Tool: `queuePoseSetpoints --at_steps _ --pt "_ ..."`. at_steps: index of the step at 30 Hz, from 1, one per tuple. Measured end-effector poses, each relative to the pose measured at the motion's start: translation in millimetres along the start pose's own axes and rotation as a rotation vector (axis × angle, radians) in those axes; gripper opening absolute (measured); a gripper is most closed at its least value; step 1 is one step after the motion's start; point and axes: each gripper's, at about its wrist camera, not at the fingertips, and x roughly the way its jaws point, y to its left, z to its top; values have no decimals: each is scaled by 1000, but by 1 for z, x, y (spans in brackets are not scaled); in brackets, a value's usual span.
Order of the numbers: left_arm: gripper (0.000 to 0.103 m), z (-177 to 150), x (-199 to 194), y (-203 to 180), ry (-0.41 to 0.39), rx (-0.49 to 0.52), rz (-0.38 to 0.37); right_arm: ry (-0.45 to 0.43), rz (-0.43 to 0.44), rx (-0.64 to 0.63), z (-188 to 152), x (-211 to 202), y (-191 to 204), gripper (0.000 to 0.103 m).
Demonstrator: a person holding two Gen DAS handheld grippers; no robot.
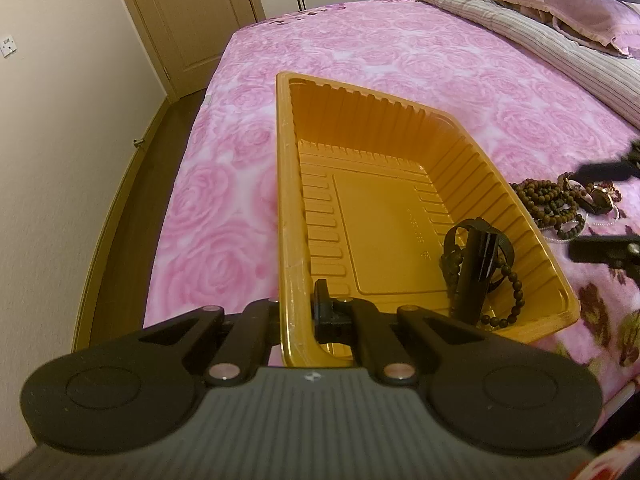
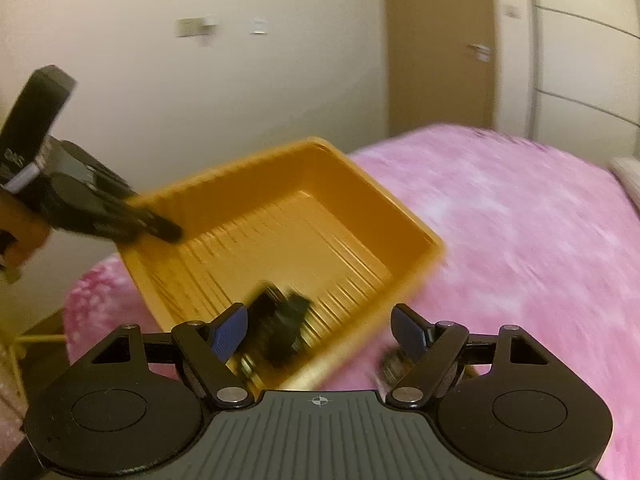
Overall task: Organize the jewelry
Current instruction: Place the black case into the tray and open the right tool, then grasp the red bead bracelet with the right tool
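left jaws [image 1: 296,316] clamped on orange tray [image 1: 288,184] wall, right jaws [image 2: 326,332] spread empty, pink rose bedspread [image 1: 360,48], cream walls

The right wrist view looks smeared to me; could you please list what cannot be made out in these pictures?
- Right wrist view: dark items in the yellow tray blurred by motion.
- Left wrist view: jewelry pile partly covered by the right tongs.
- Left wrist view: the left tongs cover the tray's near corner.

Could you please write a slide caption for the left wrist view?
Left tool clamps the rim of the orange ribbed plastic tray holding a black beaded bracelet on the pink rose-patterned bedspread.
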Motion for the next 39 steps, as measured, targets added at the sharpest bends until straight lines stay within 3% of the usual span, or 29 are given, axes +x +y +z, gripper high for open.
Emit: queuePoseSetpoints --at_steps 8,13,20,27,33,36,39 --pt "2 -1 0 -1 -2 -2 1 49 -243 264 -58 -45 -43 78" --pt "2 -1 0 -1 -2 -2 1 60 -365 312 -73 -63 -68 73" --pt "2 -1 0 -1 -2 -1 0 76 -440 325 -82 -64 -96 46" --pt "2 -1 0 -1 -2 -2 0 119 -506 284 -81 -45 -126 33" --pt "2 -1 2 1 5 -4 4 182 -500 280 -85 -29 -145 21" --pt "2 -1 2 0 7 -2 6 194 -481 258 -84 -29 -142 5" --pt "2 0 3 0 8 -2 8 206 -482 219 -84 -30 -136 4"
